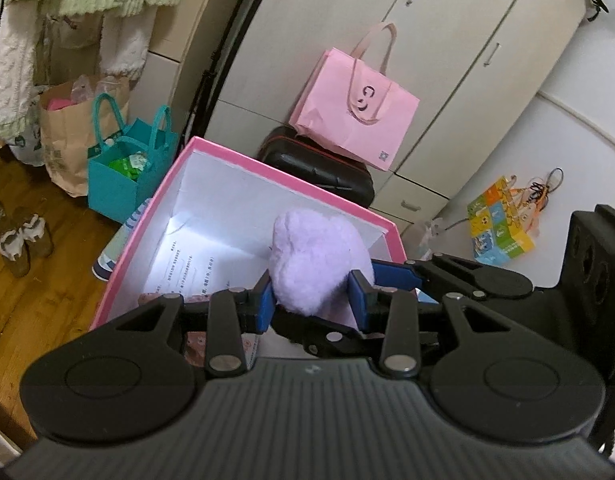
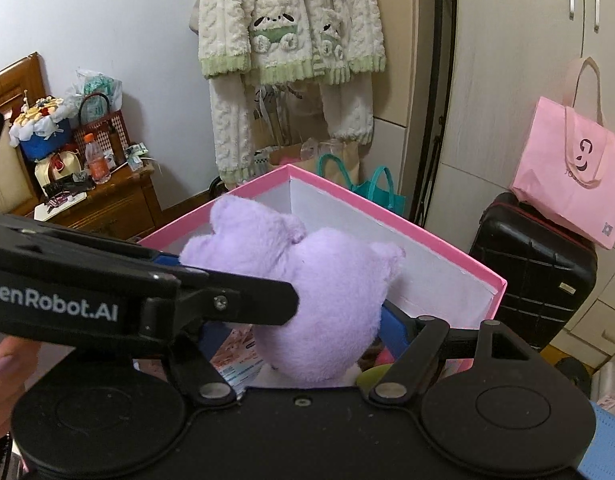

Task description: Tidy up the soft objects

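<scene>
A fluffy lilac plush toy (image 1: 319,260) is pinched between the blue pads of my left gripper (image 1: 313,302), over the open pink box (image 1: 243,164) with a white inside. In the right wrist view the same plush toy (image 2: 327,304) fills the gap of my right gripper (image 2: 295,312), whose blue fingers (image 2: 391,326) press its sides. The left gripper's black body crosses in front at the left. The box (image 2: 427,236) is right behind the toy. Papers lie on the box floor.
A pink paper bag (image 1: 355,112) sits on a black suitcase (image 1: 319,164) by the wardrobe. A teal bag (image 1: 127,168) and a brown paper bag stand left of the box. A colourful carton (image 1: 499,220) lies to the right. A wooden cabinet (image 2: 107,204) stands left.
</scene>
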{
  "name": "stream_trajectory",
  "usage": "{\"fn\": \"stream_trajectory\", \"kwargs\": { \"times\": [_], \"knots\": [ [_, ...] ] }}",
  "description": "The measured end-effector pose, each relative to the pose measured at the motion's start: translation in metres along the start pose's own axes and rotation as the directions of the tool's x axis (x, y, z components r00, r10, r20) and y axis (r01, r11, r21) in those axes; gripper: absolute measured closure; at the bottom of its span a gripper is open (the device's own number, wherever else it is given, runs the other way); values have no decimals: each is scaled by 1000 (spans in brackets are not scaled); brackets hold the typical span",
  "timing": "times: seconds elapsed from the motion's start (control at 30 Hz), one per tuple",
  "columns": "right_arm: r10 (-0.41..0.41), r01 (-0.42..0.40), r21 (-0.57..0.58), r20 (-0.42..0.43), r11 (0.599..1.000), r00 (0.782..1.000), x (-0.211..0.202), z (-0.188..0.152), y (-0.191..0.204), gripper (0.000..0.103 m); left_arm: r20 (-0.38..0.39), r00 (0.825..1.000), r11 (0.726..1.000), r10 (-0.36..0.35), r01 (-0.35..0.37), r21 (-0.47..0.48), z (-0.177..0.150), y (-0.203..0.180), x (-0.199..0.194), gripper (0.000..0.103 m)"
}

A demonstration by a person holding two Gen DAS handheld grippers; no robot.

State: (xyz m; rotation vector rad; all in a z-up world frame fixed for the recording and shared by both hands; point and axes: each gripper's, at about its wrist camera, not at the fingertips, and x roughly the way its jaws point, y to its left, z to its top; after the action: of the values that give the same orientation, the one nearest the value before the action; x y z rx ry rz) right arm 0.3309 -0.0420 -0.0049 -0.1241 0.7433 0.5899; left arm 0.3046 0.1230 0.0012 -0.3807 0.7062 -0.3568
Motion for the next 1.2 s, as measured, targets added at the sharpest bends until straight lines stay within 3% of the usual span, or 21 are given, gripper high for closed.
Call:
{"fn": "stream_trajectory", "kwargs": {
  "times": [0.27, 0.47, 0.63, 0.83, 1.0, 1.2],
  "knots": [
    [-20, 18, 43, 39, 999, 999, -17, -11, -9, 20, 100, 990, 994, 99, -103, 41, -6, -8, -23, 53],
    [-8, 1, 69, 109, 998, 994, -50, -33, -9, 20, 159, 981, 988, 110, -126, 94, -26, -23, -51, 48],
    [7, -25, 100, 177, 995, 984, -86, -60, -4, 20, 162, 981, 980, 103, -128, 154, -44, -40, -71, 46],
    [-23, 2, 84, 239, 996, 971, -128, -78, 9, 20, 187, 977, 969, 97, -136, 207, -62, -63, -96, 43],
    [-97, 67, 118, 270, 991, 958, -161, -103, 15, 20, 213, 974, 961, 77, -129, 243, -83, -81, -119, 42],
    [-189, 142, 166, 322, 976, 928, -202, -136, 20, 20, 250, 966, 935, 66, -148, 323, -106, -107, -142, 41]
  ]
}}
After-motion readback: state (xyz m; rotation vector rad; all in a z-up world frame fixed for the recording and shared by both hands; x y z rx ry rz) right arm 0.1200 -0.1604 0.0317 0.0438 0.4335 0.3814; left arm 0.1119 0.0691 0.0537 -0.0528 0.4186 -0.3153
